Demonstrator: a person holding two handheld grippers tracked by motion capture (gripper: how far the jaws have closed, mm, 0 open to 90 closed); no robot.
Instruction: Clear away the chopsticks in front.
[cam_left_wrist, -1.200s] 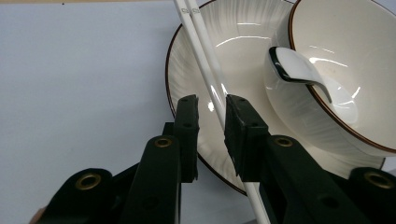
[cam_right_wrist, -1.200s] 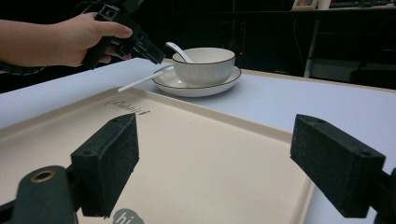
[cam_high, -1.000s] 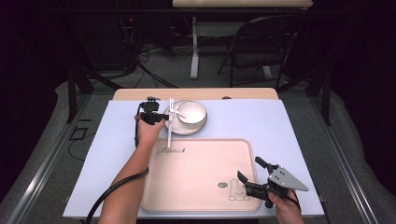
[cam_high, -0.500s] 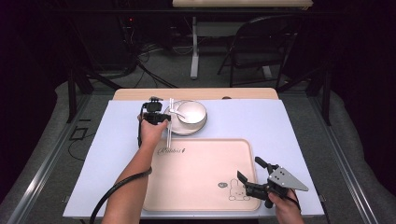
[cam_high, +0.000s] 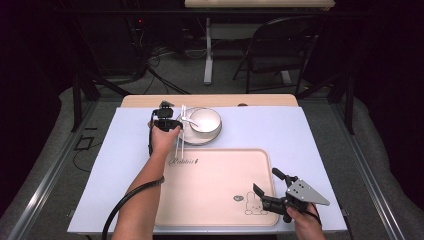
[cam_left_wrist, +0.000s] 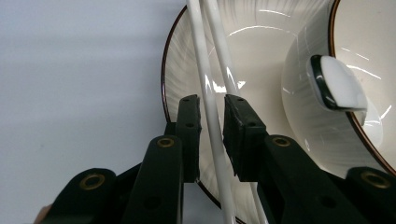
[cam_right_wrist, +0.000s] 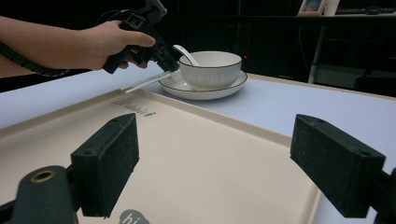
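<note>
High view: left gripper (cam_high: 172, 121) reaching forward to the near-left rim of the plate (cam_high: 192, 139), where white chopsticks (cam_high: 181, 134) lie across that rim, near ends jutting toward the tray (cam_high: 210, 200). Bowl (cam_high: 205, 120) seated on the plate, spoon (cam_high: 189, 120) leaning inside it. Jaw gap too small to read from up here. Right gripper (cam_high: 267, 196) parked low over the tray's near-right corner beside the printed rabbit (cam_high: 252, 205), well apart from the dishes, probably kept out of the way while the other hand works.

Left gripper view: jaws narrowed on either side of one chopstick (cam_left_wrist: 208, 100), pads just beside it, a sliver of gap visible at the left pad; hard to say whether pressing yet. Second stick (cam_left_wrist: 223, 46) running alongside, passing behind the right jaw. Plate rim (cam_left_wrist: 164, 88) propping the sticks off the table, leaving room beneath for the jaws, a likely reason for gripping here. Spoon handle (cam_left_wrist: 338, 84) poking over the bowl's edge to the right.

Right gripper view: jaws spread wide, nothing between them, hovering over bare tray (cam_right_wrist: 196, 154). Farther off, the other hand (cam_right_wrist: 100, 44) and its gripper (cam_right_wrist: 163, 56) angled down at the chopsticks (cam_right_wrist: 147, 82) beside the bowl (cam_right_wrist: 210, 67).
</note>
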